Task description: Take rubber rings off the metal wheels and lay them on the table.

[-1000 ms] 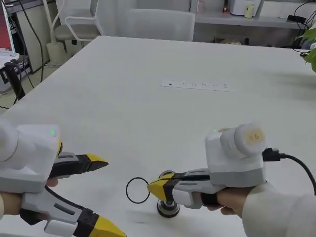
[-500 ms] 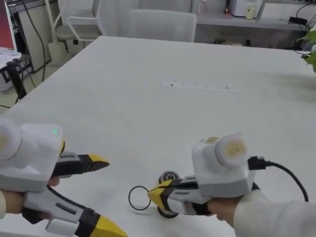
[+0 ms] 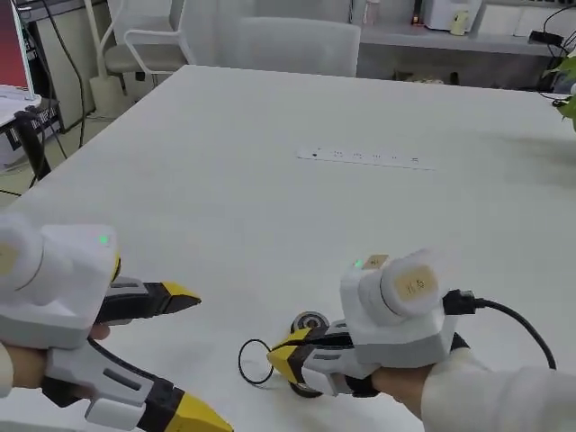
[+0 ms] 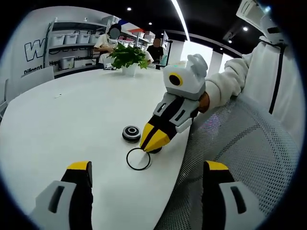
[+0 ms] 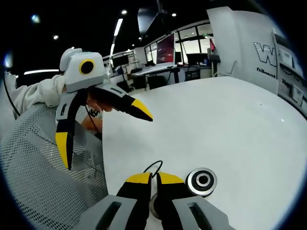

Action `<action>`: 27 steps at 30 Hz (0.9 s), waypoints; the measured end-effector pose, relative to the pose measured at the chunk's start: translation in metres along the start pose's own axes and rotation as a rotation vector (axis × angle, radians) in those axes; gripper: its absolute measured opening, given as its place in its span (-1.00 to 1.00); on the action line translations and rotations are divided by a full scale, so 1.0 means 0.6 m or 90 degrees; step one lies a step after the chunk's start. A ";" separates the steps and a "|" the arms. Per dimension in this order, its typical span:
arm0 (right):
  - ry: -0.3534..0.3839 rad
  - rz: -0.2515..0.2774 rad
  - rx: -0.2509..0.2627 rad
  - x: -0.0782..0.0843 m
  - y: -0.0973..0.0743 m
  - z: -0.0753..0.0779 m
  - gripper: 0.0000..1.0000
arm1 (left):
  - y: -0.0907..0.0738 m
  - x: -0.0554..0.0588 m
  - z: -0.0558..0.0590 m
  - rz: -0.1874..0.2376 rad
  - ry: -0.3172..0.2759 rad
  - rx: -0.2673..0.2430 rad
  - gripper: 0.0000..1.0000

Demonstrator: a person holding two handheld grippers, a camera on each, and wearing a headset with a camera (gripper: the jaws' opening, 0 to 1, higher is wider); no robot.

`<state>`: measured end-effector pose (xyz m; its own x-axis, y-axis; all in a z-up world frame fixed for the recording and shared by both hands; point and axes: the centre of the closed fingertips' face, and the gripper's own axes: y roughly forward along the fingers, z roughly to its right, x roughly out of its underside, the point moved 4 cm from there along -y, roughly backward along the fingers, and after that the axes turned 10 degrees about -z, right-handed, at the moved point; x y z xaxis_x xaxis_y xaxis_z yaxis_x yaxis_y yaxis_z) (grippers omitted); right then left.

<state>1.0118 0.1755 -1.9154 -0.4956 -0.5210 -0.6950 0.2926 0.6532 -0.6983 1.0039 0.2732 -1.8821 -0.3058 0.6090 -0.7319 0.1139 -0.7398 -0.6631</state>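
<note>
Jaws of the right gripper (image 5: 154, 179) are nearly closed, with just a thin crack between the yellow tips. They pinch one edge of the rubber ring (image 5: 154, 165). The rest of the thin black ring sticks out past the tips and lies flat on the white table (image 3: 270, 180). In the left gripper view the ring is a full round loop, right at the tips of the right gripper and touching them.

One metal wheel (image 5: 202, 181) stands just beside the right jaws, on their right side. It is close to the tips but not touching them. It has a dark band and a shiny middle. A second wheel (image 5: 154, 206) sits under the right jaws, a bit behind the tips, and the jaws hide most of it.

The left gripper (image 3: 193, 357) has its jaws spread wide and empty. In its own view, the ring and both wheels lie ahead of its jaws, in line with the gap and well apart from the tips. The right gripper shows above them in that view, its tips pointing down at the ring.

Far past the jaws of both grippers, a white power strip (image 3: 364, 158) lies on the table.
</note>
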 end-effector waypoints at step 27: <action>0.009 0.030 0.029 -0.025 -0.042 0.018 -0.79 | -0.001 0.002 0.000 -0.003 -0.010 0.000 0.80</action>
<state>1.0210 0.1610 -1.8894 -0.4915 -0.4817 -0.7255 0.3533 0.6512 -0.6717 1.0036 0.2746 -1.8827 -0.3210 0.6077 -0.7264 0.1120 -0.7372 -0.6663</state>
